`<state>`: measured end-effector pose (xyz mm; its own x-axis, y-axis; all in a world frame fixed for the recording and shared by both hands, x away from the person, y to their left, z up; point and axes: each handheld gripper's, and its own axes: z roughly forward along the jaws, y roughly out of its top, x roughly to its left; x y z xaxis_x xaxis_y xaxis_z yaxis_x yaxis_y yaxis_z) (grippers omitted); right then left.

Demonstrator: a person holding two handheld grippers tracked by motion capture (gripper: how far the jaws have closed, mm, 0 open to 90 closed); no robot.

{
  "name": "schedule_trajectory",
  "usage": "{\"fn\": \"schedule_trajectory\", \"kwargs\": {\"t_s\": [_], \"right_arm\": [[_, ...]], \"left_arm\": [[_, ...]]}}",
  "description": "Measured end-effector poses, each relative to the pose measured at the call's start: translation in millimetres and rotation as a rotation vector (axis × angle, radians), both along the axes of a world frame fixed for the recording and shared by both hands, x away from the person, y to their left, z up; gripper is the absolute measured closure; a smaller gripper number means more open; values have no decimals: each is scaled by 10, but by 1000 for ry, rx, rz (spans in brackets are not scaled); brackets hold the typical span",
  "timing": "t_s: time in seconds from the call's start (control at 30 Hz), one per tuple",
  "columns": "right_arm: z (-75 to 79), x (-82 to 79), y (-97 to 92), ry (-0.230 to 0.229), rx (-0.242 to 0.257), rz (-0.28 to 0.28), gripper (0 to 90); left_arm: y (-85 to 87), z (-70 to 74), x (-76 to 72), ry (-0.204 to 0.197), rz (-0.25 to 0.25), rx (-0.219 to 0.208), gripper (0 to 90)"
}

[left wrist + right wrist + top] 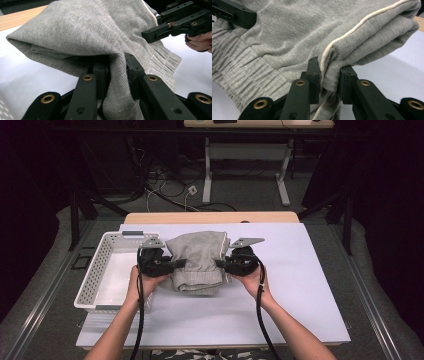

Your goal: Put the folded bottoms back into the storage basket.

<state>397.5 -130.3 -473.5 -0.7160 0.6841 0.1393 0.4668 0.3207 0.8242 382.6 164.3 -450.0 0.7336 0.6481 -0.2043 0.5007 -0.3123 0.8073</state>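
Garment handling in progress: a folded grey knit sweatpants bundle with a cream side stripe and ribbed cuff (198, 262) is being held between the two grippers, just right of a white perforated plastic basket (95, 275), over the white sheet covering the worktop (300, 285). Whether its underside is touching the sheet cannot be told.

Left gripper (176, 264) is clenching a pinch of the bundle's left edge; in the left gripper view its jaws are pressing a fold of fabric between them (117, 75). Right gripper (220, 264) is gripping the opposite edge, its jaws closing on the layers beside the cream stripe (329, 75).

Risks, as judged:
- Each grip is probably catching only outer layers; inner folds could be sliding out and the bundle unfolding if lifted.
- Uneven motion of the two hands would be stretching or twisting the stack.
- The hanging ribbed cuff could be snagging on the basket's rim during a transfer, dragging the fold open.
- Knit fabric is slipping easily under a shallow pinch.
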Motion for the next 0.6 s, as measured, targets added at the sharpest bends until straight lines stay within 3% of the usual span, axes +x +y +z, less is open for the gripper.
{"fn": "schedule_trajectory", "kwargs": {"t_s": [0.6], "right_arm": [[47,22,152,-9,3,24,739]], "left_arm": [[164,49,-38,-9,24,-10,749]]}}
